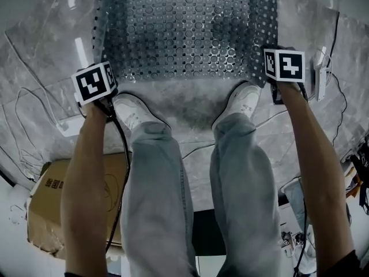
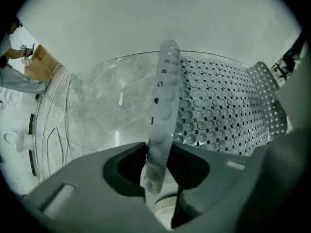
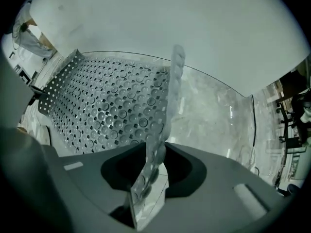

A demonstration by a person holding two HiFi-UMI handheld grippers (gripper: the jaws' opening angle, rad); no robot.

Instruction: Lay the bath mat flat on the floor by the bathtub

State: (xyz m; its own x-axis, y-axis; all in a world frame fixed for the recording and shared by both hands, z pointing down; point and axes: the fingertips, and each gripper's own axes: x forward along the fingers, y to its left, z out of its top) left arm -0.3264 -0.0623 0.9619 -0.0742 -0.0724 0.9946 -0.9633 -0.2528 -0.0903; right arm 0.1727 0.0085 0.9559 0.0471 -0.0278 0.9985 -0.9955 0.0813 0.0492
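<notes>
The grey bath mat (image 1: 184,33), perforated and studded with suction cups, lies spread on the marble floor (image 1: 190,105) in front of my feet. Its near corners stand up off the floor. My left gripper (image 1: 106,74) is at the near left corner and my right gripper (image 1: 271,68) at the near right corner. In the left gripper view the mat (image 2: 218,110) has its raised edge upright between the open jaws of the left gripper (image 2: 159,149). The right gripper (image 3: 155,152) likewise stands open around the mat's edge (image 3: 112,106). A pale wall (image 2: 146,28) rises behind the mat.
My two white shoes (image 1: 132,111) (image 1: 245,97) stand just short of the mat. A cardboard box (image 1: 46,206) sits at lower left. Thin cables (image 1: 29,108) loop over the floor on the left, and a white plug block (image 1: 320,77) lies at right. A person (image 2: 14,76) is far off.
</notes>
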